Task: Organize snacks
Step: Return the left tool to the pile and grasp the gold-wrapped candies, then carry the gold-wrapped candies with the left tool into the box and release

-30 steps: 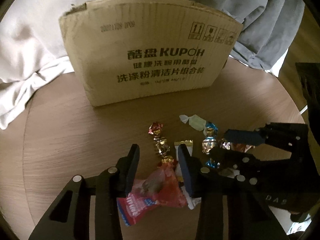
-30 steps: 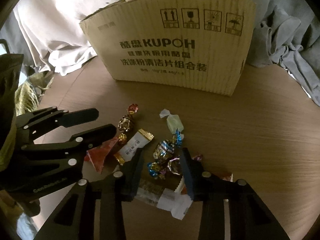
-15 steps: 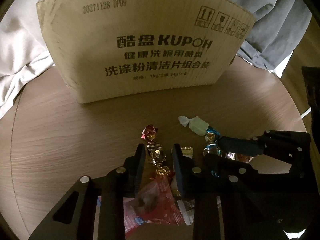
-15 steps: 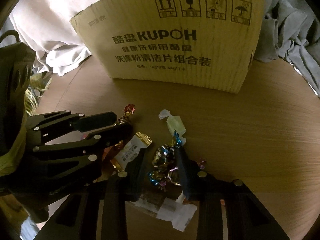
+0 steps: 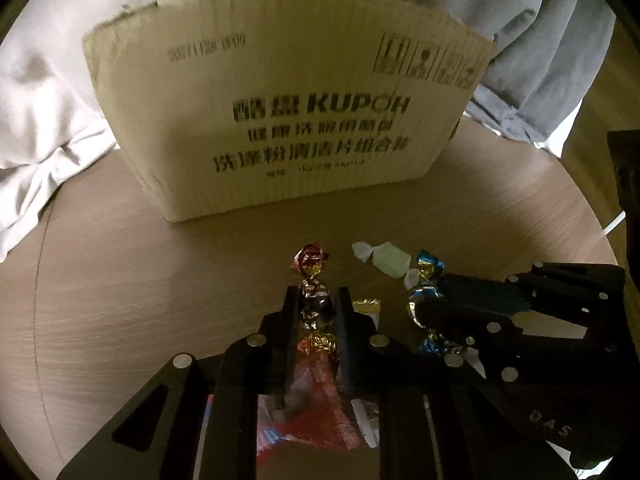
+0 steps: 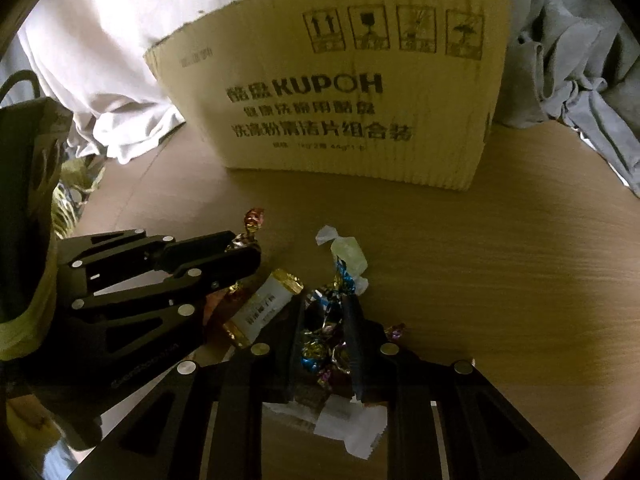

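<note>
A cardboard box (image 5: 288, 120) printed KUPOH stands at the back of the round wooden table (image 5: 120, 300); it also shows in the right wrist view (image 6: 352, 92). Wrapped candies lie in front of it. My left gripper (image 5: 316, 300) is shut on a red and gold foil candy (image 5: 314, 300); a red packet (image 5: 308, 412) lies under its fingers. My right gripper (image 6: 324, 312) is shut on a blue and silver foil candy (image 6: 324, 320). A pale green candy (image 6: 348, 254) and a white bar with gold ends (image 6: 264, 308) lie close by.
White cloth (image 5: 48, 92) and grey cloth (image 5: 532, 40) are piled behind the box. A white wrapper (image 6: 348, 420) lies under the right gripper. The left gripper's body (image 6: 140, 280) fills the left side of the right wrist view.
Both grippers have closed from open onto foil candies. Both views have pulled back a little from the box compared with half a second ago.
</note>
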Tool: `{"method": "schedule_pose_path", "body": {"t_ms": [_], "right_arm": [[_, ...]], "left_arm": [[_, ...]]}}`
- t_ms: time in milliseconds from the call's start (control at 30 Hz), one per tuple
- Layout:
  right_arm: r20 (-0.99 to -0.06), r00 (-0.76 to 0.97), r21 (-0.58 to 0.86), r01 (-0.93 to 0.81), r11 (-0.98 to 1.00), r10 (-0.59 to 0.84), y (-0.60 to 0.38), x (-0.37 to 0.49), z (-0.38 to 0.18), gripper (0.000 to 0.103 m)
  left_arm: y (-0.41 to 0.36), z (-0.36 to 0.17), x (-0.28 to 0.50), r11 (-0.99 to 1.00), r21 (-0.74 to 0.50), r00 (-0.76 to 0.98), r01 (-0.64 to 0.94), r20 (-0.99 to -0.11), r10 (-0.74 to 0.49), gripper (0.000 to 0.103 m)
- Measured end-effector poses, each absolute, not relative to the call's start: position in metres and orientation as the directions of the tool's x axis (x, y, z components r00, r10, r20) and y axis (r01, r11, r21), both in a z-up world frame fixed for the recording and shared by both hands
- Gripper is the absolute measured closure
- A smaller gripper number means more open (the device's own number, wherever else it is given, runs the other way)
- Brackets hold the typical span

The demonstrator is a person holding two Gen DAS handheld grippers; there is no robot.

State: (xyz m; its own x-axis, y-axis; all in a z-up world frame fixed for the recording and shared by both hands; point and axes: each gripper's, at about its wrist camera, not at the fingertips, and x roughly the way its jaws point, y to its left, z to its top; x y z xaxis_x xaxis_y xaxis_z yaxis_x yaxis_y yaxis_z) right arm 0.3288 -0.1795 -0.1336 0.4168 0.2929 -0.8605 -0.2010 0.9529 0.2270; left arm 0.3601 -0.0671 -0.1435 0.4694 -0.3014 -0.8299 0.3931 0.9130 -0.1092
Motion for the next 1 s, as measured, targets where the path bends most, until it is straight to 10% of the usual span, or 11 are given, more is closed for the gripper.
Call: {"method": "schedule_pose_path", "body": {"t_ms": [1000], "right_arm": [[-0.636,0.711,0.199,-0.226,0.954,0.301,-0.194,0.3,0.0,0.088]], "left_arm": [[-0.06,0.005,0.313,0.911,-0.098,0.72,0.401,-0.581,-0.379,0.085]]}}
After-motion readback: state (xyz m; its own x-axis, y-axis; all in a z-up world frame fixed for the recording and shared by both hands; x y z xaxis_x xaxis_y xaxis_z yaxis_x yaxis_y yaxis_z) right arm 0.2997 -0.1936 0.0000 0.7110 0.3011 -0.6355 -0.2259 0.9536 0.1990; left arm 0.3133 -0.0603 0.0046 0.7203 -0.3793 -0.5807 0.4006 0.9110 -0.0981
